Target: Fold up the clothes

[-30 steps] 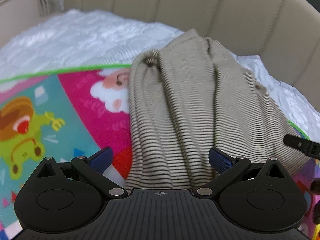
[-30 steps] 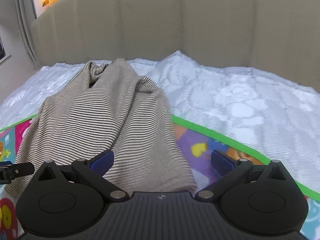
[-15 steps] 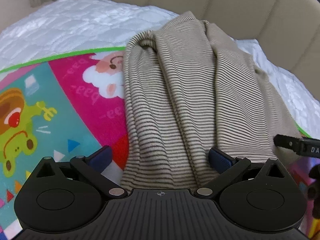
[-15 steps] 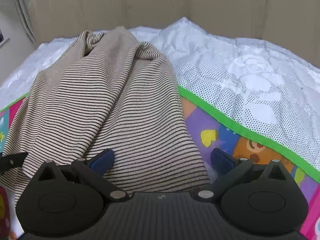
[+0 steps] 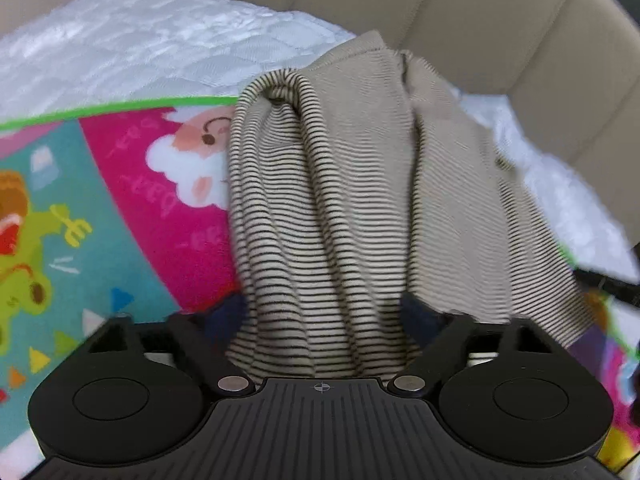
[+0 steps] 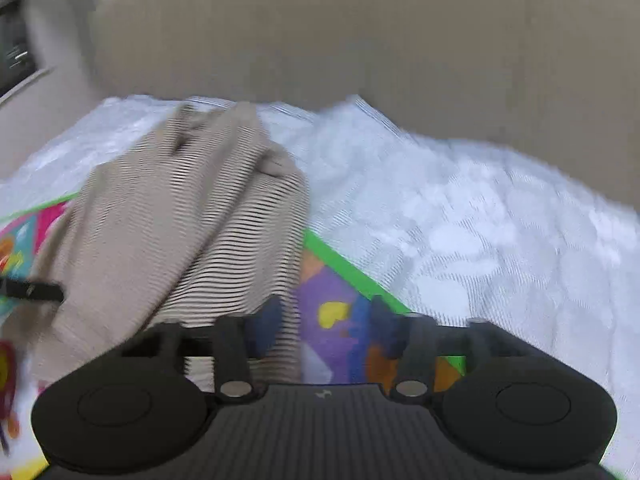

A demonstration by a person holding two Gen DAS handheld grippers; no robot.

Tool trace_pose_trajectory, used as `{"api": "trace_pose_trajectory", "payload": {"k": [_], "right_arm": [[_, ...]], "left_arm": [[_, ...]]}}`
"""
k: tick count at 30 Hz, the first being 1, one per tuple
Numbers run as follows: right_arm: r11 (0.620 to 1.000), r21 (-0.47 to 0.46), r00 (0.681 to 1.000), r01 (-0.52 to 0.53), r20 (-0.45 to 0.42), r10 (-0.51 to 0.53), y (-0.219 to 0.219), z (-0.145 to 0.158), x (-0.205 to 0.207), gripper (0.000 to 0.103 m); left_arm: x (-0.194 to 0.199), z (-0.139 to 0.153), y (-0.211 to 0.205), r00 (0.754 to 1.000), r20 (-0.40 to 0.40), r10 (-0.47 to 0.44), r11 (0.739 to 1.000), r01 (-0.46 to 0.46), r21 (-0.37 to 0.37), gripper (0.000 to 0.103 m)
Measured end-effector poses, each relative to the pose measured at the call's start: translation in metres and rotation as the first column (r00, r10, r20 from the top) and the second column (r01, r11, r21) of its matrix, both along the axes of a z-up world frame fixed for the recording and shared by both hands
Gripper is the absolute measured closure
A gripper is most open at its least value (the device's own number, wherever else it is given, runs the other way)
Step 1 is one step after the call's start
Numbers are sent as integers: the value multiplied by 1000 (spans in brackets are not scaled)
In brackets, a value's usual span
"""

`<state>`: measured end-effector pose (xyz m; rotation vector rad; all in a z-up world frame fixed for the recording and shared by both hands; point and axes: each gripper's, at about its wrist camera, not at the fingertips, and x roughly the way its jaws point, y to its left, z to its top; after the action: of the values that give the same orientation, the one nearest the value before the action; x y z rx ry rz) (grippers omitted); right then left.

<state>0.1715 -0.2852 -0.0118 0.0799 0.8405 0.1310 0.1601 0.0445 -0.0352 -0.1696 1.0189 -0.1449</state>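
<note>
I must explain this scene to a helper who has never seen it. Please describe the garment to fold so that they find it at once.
Find the bed's beige padded headboard and the white quilted bedspread below it. On that lies a colourful cartoon play mat with a green border. The striped sweater lies bunched across the mat's far edge: the only beige thing with thin dark stripes.

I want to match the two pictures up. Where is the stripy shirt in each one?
Left wrist view: the stripy shirt fills the middle, bunched between the left gripper fingers.
Right wrist view: left half, blurred.
Shared landmark: the colourful mat's green edge.
</note>
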Motion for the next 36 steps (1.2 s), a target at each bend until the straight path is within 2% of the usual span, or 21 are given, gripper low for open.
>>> {"api": "trace_pose_trajectory", "payload": {"k": [1, 3, 8, 10, 12, 15, 17, 21, 23, 25, 28, 29, 30, 32, 33, 36], "right_arm": [[1000, 24, 1000, 19, -11, -19, 0, -3, 6, 61], [998, 56, 1000, 14, -5, -14, 7, -9, 16, 61], [999, 48, 999, -16, -34, 18, 43, -29, 37, 60], [996, 65, 998, -57, -30, 59, 60, -29, 37, 74], [991, 70, 993, -111, -29, 114, 78, -27, 31, 84], [979, 61, 980, -196, -29, 198, 101, -25, 16, 84], [968, 61, 968, -243, -45, 246, 107, -23, 1, 84], [943, -40, 942, -330, -79, 327, 101, -19, -34, 87], [940, -78, 940, -331, -112, 321, 84, -18, -44, 88], [946, -78, 943, -315, -139, 302, 64, -13, -53, 88], [945, -92, 940, -314, -168, 296, 51, -5, -63, 89], [940, -106, 936, -325, -177, 304, 52, -4, -66, 90], [933, -123, 932, -338, -185, 313, 54, -3, -68, 90], [923, -146, 927, -356, -178, 330, 52, 5, -74, 90], [926, -139, 931, -351, -156, 330, 48, 12, -75, 89], [959, -104, 965, -263, -44, 260, 41, 36, -61, 89]], "left_arm": [[0, 2, -2, 1000, -2, -13, 999, 13, 32, 32], [1, 5, 0, 999, -3, -33, 999, 33, 43, 50], [8, 8, 17, 998, -50, -31, 999, 31, -15, 72], [6, 9, 21, 997, -76, -29, 1000, 30, 7, 91], [-1, 8, 29, 993, -114, -21, 999, 24, 31, 91], [-18, 9, 42, 991, -131, -32, 998, 39, 48, 91], [-29, 10, 50, 986, -163, -35, 999, 40, 27, 91], [-53, 18, 52, 972, -207, -111, 993, 115, 10, 88], [-61, 26, 55, 973, -192, -128, 991, 132, 7, 87], [-66, 41, 62, 984, -131, -123, 992, 117, -49, 85], [-65, 63, 68, 993, -24, -113, 980, 108, -170, 68], [-61, 67, 68, 994, 6, -106, 976, 105, -192, 54], [-53, 68, 64, 995, 28, -92, 978, 95, -185, 46], [-37, 68, 57, 996, 67, -64, 983, 74, -170, 42], [-25, 65, 56, 996, 71, -48, 985, 59, -161, 34], [6, 50, 56, 999, 54, 5, 986, 4, -165, 30]]}}
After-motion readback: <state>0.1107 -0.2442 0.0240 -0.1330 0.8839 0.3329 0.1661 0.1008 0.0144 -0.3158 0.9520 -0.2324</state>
